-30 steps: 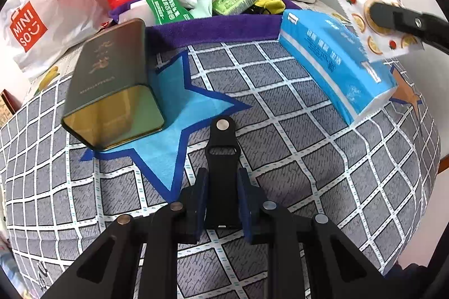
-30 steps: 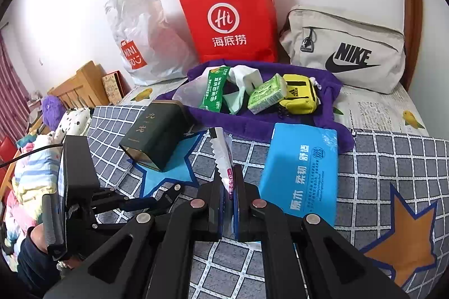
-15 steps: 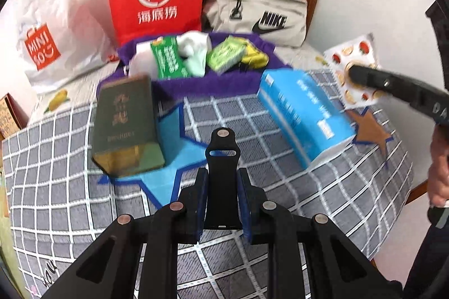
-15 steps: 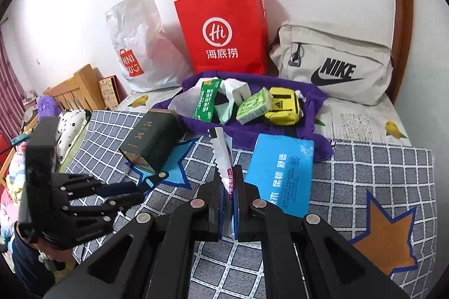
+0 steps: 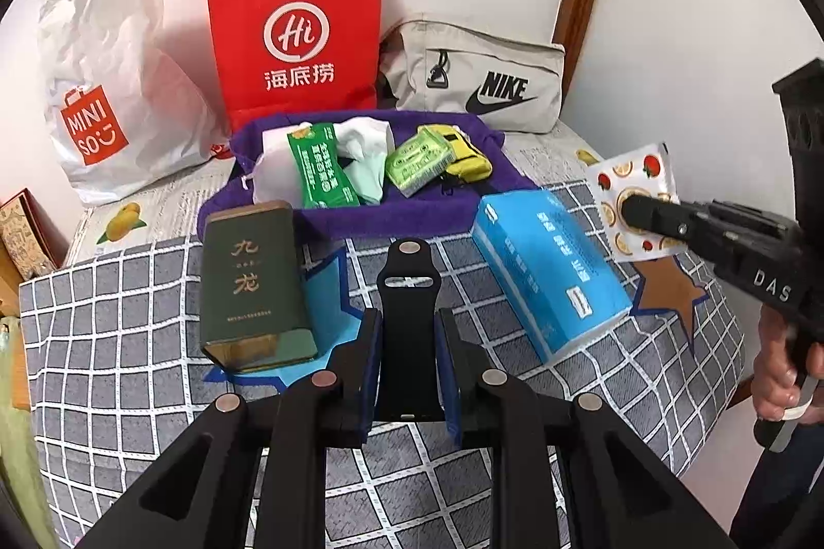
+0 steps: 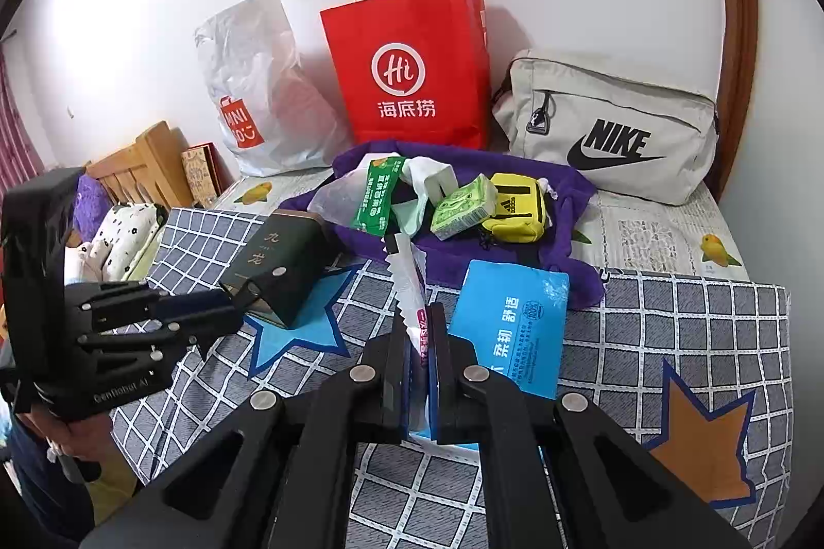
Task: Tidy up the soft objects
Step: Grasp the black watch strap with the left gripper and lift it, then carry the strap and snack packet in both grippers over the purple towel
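- My left claw (image 5: pixel 407 343) is pinched on a black strap (image 5: pixel 408 291), which stands between the pads with its long axis pointing straight ahead toward the purple cloth (image 5: pixel 360 219); its rounded, studded tip is at the far end.
- My right claw (image 6: pixel 418 358) is pressed together on a flat fruit-print packet (image 5: pixel 636 181), held edge-up off the bed, its serrated edge (image 6: pixel 399 286) pointing up and away from me.
- The packet hangs over the right part of the bed, just beside the blue tissue pack (image 5: pixel 551 276), which lies flat with its long axis running from near right to far left.
- A dark green tin (image 5: pixel 250 286) lies on its side on a blue star (image 6: pixel 304 322) of the grey checked bedspread (image 5: pixel 129 343), its long axis pointing toward the wall.
- On the purple cloth rest a green sachet (image 5: pixel 319 168), a pale green tissue pack (image 5: pixel 419 160) and a small yellow pouch (image 6: pixel 517 209).
- Against the white wall stand a red paper bag (image 5: pixel 296 34), a white Miniso bag (image 5: pixel 108 85) and a beige Nike bag (image 6: pixel 613 132).
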A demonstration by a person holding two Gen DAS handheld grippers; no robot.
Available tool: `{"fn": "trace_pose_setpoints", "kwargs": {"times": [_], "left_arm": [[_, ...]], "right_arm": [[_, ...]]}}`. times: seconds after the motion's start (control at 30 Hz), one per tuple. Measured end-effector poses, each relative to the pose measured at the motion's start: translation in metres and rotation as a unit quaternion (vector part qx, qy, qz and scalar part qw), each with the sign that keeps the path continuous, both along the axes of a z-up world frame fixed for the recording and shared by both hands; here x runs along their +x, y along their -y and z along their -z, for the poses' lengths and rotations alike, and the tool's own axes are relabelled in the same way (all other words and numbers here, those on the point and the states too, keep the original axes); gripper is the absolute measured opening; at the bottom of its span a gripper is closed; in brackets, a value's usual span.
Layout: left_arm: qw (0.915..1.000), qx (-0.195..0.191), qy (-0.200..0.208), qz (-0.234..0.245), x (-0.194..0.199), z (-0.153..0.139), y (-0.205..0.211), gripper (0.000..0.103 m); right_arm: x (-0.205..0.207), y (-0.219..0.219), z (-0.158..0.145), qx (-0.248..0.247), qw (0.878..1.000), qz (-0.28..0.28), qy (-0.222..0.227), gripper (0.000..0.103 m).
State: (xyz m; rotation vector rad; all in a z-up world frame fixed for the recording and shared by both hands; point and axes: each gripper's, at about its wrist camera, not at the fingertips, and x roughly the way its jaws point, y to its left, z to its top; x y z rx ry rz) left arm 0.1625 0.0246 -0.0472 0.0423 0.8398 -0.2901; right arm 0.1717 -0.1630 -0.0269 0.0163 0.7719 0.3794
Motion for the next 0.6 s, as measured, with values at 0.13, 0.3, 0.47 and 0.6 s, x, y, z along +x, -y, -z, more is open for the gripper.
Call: {"fn": "trace_pose_setpoints", "kwargs": {"times": [0.13, 0.3, 0.47, 0.6], "left_arm": [[1.0, -0.001, 0.0, -0.009, 0.005, -0.004, -0.004, 0.02], [0.9997, -0.014, -0.001, -0.019, 0.015, -0.007, -0.012, 0.02], [0.9996, -0.017, -0.004, -0.023, 0.031, -0.007, -0.016, 0.02], [0.9995, -0.024, -0.007, -0.019, 0.045, -0.011, -0.018, 0.02]], "right_arm": [[0.005, -0.001, -0.001, 0.001, 1.0, -0.002, -0.001, 0.005], [0.014, 0.0, 0.001, 0.002, 1.0, 0.0, -0.005, 0.005], [0.028, -0.001, 0.004, 0.001, 1.0, 0.002, -0.012, 0.005], [0.04, 0.0, 0.004, -0.001, 1.0, 0.007, -0.012, 0.005]]}}
